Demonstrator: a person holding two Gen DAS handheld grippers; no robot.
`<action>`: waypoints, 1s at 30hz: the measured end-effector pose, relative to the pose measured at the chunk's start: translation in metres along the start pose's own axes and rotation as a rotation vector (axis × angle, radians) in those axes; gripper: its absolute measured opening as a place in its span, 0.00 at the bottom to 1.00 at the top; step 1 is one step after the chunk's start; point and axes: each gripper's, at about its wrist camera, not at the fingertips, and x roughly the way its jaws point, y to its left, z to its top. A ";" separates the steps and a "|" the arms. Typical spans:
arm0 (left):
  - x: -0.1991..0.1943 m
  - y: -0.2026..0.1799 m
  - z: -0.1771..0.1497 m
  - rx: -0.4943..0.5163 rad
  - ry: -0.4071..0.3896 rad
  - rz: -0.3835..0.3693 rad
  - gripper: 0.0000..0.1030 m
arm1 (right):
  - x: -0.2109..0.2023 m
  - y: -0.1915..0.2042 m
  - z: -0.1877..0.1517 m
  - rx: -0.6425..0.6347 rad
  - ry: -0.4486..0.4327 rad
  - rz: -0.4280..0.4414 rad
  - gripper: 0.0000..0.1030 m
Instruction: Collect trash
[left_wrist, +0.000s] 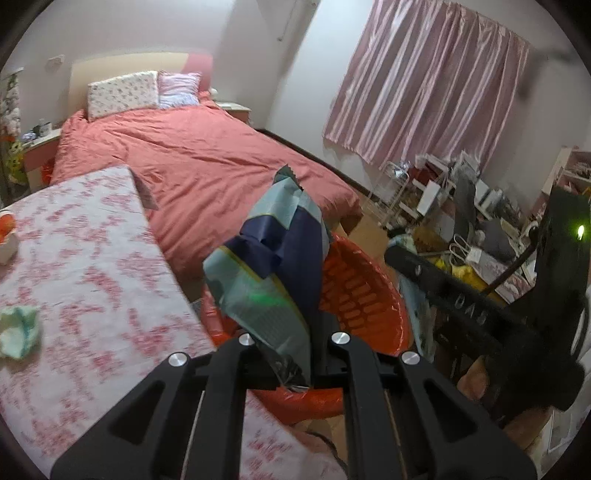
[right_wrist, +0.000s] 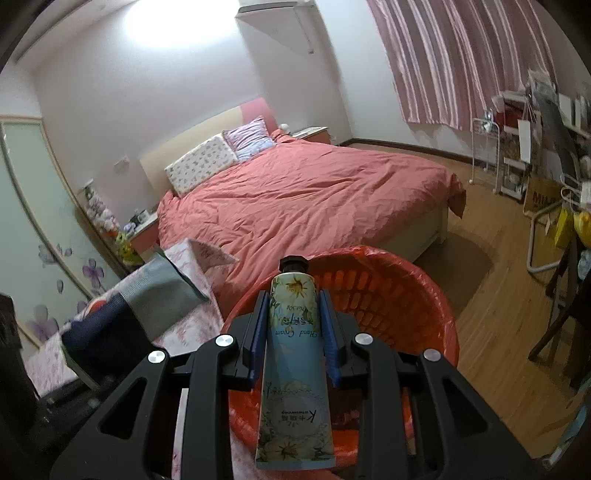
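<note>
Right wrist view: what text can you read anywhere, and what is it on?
"Hand Cream": on the hand cream tube clamped in the right gripper, upside down in this view.
"Net:30g": same tube, near the cap.
"MU": partial, on a cardboard box.
Other characters on the tube: too blurred to read.
</note>
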 end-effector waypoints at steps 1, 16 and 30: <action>0.009 -0.002 0.000 0.004 0.013 0.001 0.11 | 0.003 -0.004 0.002 0.012 0.000 0.001 0.27; 0.029 0.031 -0.021 0.002 0.094 0.113 0.57 | 0.020 -0.023 -0.013 0.061 0.071 -0.053 0.47; -0.042 0.138 -0.043 -0.099 0.068 0.389 0.70 | 0.010 0.021 -0.029 -0.060 0.106 -0.047 0.52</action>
